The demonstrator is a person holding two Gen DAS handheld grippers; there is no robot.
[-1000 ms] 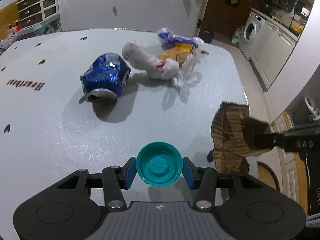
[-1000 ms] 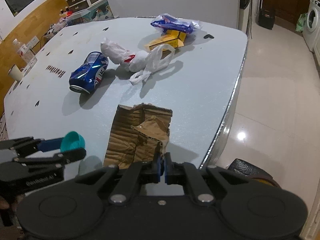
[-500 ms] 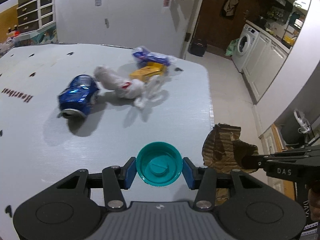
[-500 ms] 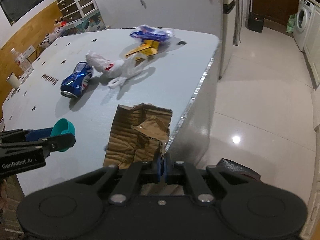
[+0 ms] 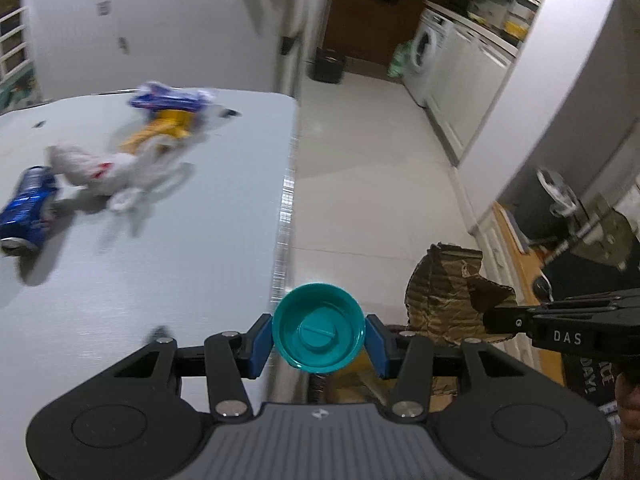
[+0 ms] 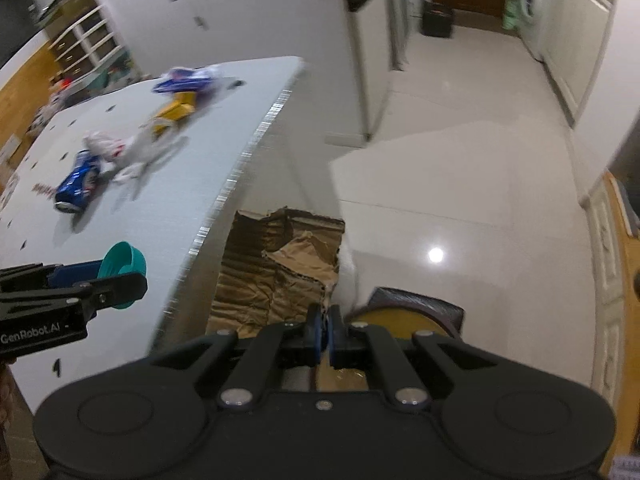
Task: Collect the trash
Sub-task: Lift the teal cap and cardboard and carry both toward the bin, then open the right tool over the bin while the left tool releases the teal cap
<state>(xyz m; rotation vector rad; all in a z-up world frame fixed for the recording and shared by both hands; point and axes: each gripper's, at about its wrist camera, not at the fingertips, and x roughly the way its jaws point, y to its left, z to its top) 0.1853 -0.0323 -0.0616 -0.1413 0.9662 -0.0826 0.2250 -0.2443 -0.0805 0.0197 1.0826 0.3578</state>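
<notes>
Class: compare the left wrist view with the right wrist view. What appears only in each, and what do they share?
Left only: the cap's ribbed inside, face-on between blue pads.
Right only: the bin on the floor beneath the gripper, and the shelves.
Both: the left gripper holding the cap, the right gripper pinching cardboard, the can, bag, wrappers, table and washer.

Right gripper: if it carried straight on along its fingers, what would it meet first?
Probably the dark round bin on the floor just beyond the right gripper, which is shut on the torn cardboard. Depth is uncertain; otherwise only glossy floor lies ahead.
</notes>
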